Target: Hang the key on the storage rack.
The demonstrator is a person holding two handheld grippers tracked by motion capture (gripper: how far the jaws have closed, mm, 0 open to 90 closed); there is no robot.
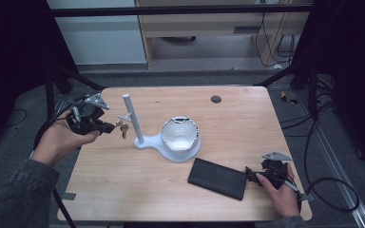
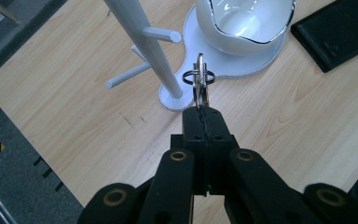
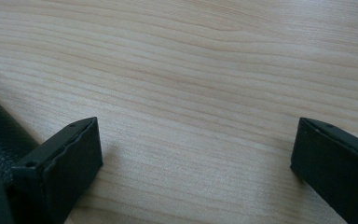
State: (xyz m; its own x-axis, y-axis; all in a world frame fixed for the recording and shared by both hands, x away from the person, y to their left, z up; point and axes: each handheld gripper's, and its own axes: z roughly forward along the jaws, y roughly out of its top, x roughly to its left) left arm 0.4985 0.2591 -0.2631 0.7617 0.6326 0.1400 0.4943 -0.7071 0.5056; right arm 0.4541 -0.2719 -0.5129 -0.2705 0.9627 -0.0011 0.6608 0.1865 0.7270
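Left tongs are clenched on a bunch of keys, held above the tabletop just beside the white peg stand, on the side away from the white bowl. Right tongs are released, jaws wide apart over bare wood, next to a black wallet lying near the stand's base.

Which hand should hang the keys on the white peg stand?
Left. The left gripper is shut on the metal keys on their ring, right beside the white peg stand. The right gripper rests open by the black wallet.
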